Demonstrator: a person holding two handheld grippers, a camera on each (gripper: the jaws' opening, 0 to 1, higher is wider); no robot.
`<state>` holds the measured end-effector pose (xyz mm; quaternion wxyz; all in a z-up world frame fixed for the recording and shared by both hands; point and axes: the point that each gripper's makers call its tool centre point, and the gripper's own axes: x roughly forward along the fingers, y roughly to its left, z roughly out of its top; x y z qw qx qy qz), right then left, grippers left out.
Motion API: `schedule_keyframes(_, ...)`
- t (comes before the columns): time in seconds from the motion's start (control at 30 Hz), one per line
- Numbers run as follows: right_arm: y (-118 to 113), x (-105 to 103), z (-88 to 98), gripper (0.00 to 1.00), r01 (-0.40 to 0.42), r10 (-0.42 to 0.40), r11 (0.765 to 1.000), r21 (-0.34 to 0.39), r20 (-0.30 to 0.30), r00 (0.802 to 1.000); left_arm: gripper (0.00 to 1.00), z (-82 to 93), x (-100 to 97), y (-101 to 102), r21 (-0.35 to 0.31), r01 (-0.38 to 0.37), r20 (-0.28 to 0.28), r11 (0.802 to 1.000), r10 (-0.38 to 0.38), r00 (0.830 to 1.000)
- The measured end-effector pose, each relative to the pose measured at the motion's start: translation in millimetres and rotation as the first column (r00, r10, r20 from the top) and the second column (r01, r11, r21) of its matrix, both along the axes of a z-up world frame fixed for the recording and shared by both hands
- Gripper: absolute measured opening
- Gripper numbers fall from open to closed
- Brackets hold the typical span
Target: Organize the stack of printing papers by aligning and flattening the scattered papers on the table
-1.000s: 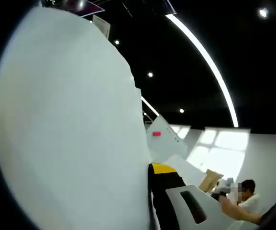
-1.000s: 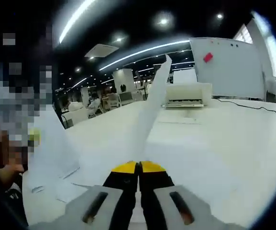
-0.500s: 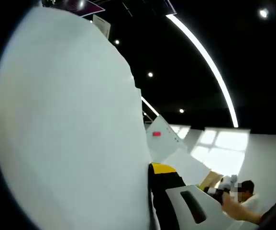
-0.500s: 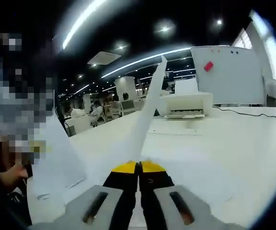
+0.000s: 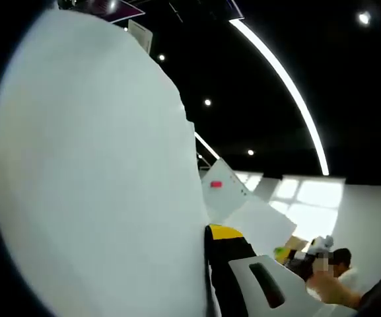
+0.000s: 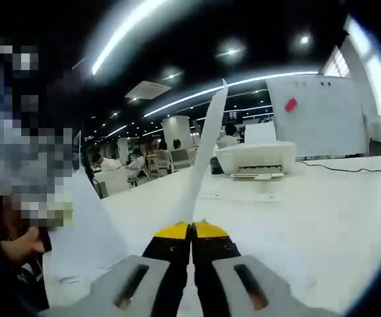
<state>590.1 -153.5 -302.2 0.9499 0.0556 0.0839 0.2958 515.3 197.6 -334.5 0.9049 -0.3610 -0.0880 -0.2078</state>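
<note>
A large white sheet of printing paper [image 5: 98, 172] stands upright across the left of the left gripper view, and my left gripper [image 5: 207, 232] is shut on its edge. The sheet hides one jaw. My right gripper [image 6: 191, 230] is shut on another sheet [image 6: 203, 158], seen edge-on and rising from the yellow tips above the white table [image 6: 309, 205]. That second sheet [image 5: 259, 224] also shows far off in the left gripper view. At the left of the right gripper view hangs the left gripper's sheet [image 6: 88, 228], held up beside a hand [image 6: 18, 247].
A white printer [image 6: 256, 158] sits at the far side of the table, with a black cable [image 6: 348, 168] running to its right. Behind it stands a whiteboard [image 6: 322, 112] with a red magnet. Other desks and people fill the room beyond.
The right gripper and its sheet have lifted, so the table and printer sit lower in its view. In the left gripper view the far sheet has risen a little; the near sheet is unchanged.
</note>
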Motion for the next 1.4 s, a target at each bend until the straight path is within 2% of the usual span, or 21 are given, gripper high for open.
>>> schedule_keyframes(0.83,1,-21,47.4,0.00,-0.019,0.016,0.999,0.040,0.096,0.995,0.06,-0.1,0.2,0,0.000,0.000,0.001,1.000,0.000,1.000)
schedule_keyframes(1.1,3,-25,56.0,0.00,-0.032,0.026,0.998,0.058,0.112,0.993,0.06,0.4,-0.6,-1,0.001,-0.001,0.001,1.000,0.001,1.000)
schedule_keyframes(1.4,6,-33,66.5,0.00,-0.080,0.067,0.990,0.118,0.107,0.992,0.06,0.7,-1.0,-1,0.000,0.000,0.001,1.000,0.000,1.000)
